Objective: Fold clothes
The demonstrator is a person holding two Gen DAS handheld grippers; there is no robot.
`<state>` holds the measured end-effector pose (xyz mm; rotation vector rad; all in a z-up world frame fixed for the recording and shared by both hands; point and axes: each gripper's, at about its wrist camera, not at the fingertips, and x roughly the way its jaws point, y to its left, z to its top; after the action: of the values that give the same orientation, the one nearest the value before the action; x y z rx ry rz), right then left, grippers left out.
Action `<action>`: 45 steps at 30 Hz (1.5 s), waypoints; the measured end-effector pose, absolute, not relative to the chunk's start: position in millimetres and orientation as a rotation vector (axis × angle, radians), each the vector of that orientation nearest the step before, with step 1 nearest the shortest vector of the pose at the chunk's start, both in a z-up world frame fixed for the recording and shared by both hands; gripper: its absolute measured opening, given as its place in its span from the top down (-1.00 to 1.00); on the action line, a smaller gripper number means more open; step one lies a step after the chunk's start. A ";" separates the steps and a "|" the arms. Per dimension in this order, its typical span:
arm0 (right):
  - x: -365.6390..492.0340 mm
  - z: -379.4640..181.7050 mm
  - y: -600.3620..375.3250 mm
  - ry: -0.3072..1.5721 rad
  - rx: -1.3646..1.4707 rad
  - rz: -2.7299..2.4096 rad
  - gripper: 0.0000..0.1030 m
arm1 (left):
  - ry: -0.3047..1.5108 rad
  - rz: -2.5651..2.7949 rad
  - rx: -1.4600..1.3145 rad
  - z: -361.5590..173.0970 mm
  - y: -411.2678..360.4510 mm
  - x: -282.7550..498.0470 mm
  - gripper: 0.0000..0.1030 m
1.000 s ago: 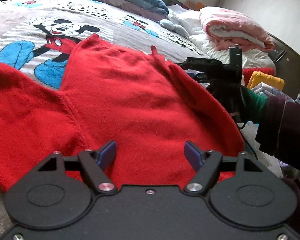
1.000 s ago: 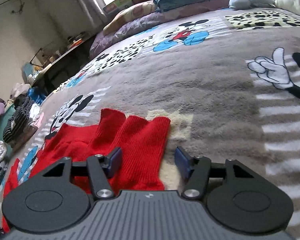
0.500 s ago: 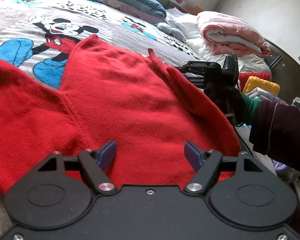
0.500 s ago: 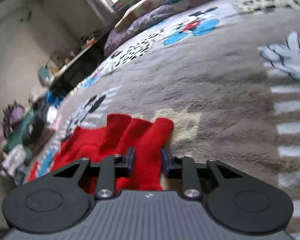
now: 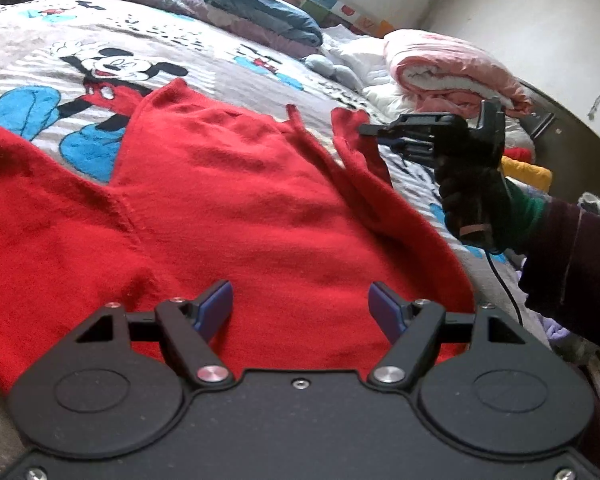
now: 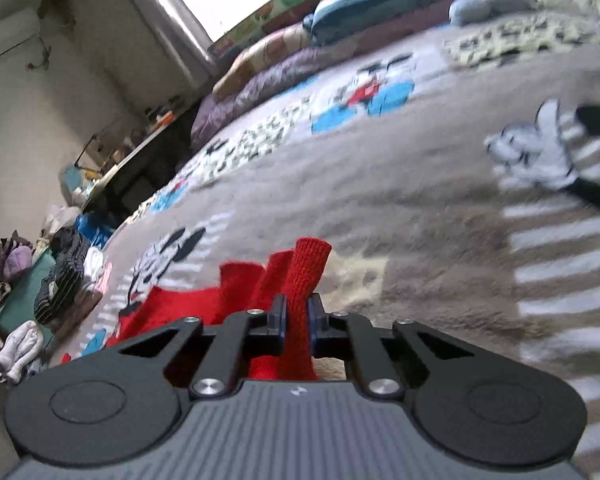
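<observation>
- Two grippers at work on one red sweater [image 5: 228,200], which lies spread flat on the bed's cartoon-print blanket [image 5: 100,40], body near, hem end far.
- Right gripper [image 6: 297,314]: jaws have just been closing and now pinch the ribbed cuff [image 6: 306,264] of the right sleeve; the knit stands up between the pads, lifted off the blanket.
- Seen from the left wrist view, that sleeve [image 5: 364,168] runs along the sweater's right edge, its cuff end raised in the right gripper [image 5: 370,132], the rest trailing down to the shoulder.
- Left gripper [image 5: 300,306]: jaws wide apart, nothing between them, hovering over the near part of the sweater body.
- Judged step: carrying the right sleeve inward across the body for the first fold.
- To do it well: lift just enough to clear the cloth, swing the cuff left over the chest, and lay the sleeve straight without twisting.
- Left gripper could press the near shoulder area so the body does not drag.
- Risk: thin pinch on loose knit may slip; body may bunch if pulled fast.
- Folded bedding [image 5: 452,72] far right is well apart, no obstruction.
</observation>
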<state>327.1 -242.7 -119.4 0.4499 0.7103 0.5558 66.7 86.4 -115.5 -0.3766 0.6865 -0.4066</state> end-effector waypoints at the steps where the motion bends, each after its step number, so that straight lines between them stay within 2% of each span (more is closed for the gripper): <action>1: 322.9 -112.8 -243.8 0.698 0.441 0.546 0.77 | 0.680 -0.414 -0.377 -114.8 85.2 65.3 -0.45; 12: 267.2 -41.4 -288.1 0.556 0.387 0.409 0.77 | 0.609 -0.508 -0.286 -107.3 56.8 51.4 -0.45; 21: 222.4 -19.6 -343.9 0.517 0.418 0.272 0.78 | 0.553 -0.634 -0.154 -104.9 14.7 34.6 -0.45; 32: 180.9 -37.1 -403.1 0.525 0.512 0.122 0.78 | 0.562 -0.683 -0.029 -116.8 -28.4 22.2 -0.44; 40: 189.8 -65.3 -424.0 0.620 0.554 0.063 0.78 | 0.475 -0.683 0.263 -104.9 -86.2 14.2 -0.44; 45: 220.2 -82.1 -433.3 0.710 0.550 0.026 0.86 | 0.417 -0.744 0.448 -103.1 -131.5 8.4 -0.44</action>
<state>220.2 -433.3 -82.1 0.5498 0.7098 0.0260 8.4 -131.5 -103.1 0.4480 0.4166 -0.7439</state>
